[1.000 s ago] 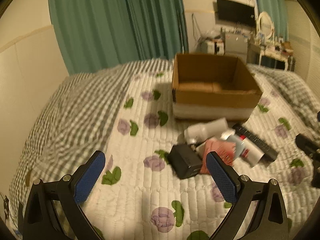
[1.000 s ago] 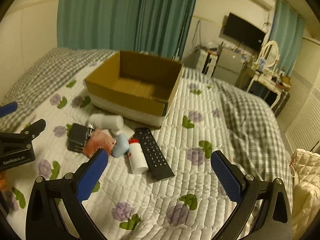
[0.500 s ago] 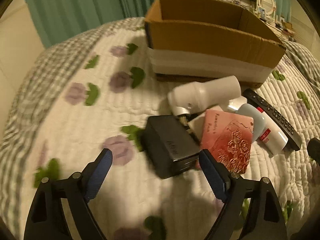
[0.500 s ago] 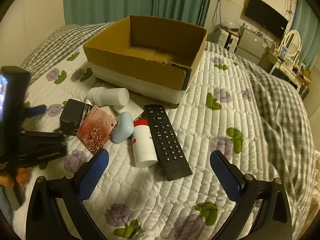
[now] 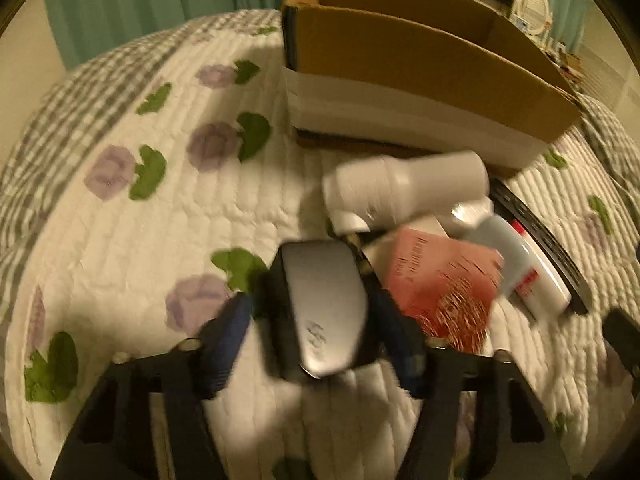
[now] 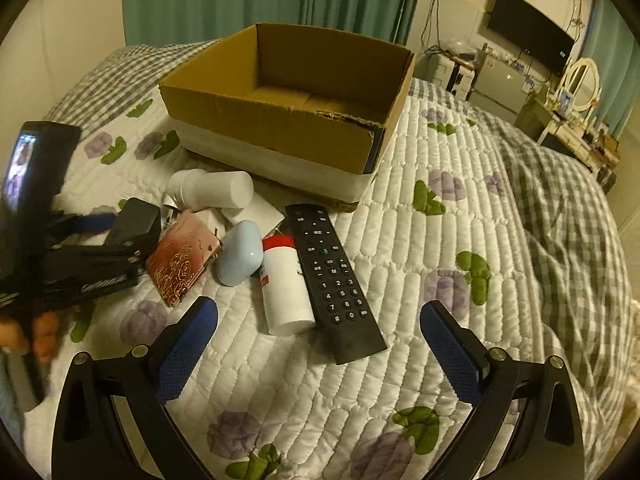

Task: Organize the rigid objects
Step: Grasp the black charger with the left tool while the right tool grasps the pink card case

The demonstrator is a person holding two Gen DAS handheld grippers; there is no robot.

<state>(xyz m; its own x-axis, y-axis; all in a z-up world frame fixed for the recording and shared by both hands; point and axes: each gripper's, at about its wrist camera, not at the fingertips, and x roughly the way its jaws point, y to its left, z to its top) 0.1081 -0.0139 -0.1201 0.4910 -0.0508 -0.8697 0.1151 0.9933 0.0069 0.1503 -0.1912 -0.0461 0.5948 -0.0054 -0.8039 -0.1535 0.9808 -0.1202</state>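
Left gripper (image 5: 314, 320): jaws just closed in, blue pads now against both sides of the black charger (image 5: 320, 308); charger clamped, lying on the quilt (image 5: 140, 240) in front of the cardboard box (image 5: 420, 64), at the left end of the pile. Left-wrist view blurred; exact pad contact taken from how tightly the pads flank the charger body.

Right gripper (image 6: 318, 332): jaws wide apart, nothing between the pads, poised above the quilt on the near side of the pile from the box.

Cardboard box: open top, brown walls, white band round the base, inside bare as far as visible in the right-wrist view.

Pile, all in front of the box:
- white bottle (image 6: 212, 189) on its side, closest to the box wall.
- white card (image 6: 256, 210) flat, just in front of the white bottle.
- red booklet with gold rose pattern (image 6: 184, 258), touching the charger's right side.
- pale blue bottle (image 6: 240, 252), just right of the booklet.
- red-capped white bottle (image 6: 286, 288) on its side, touching the remote.
- black remote (image 6: 332, 280), buttons up, right end of the pile, long axis pointing toward the box.

Fingertips of the hand (image 6: 28, 336) holding the left gripper visible at the left edge of the right-wrist view.
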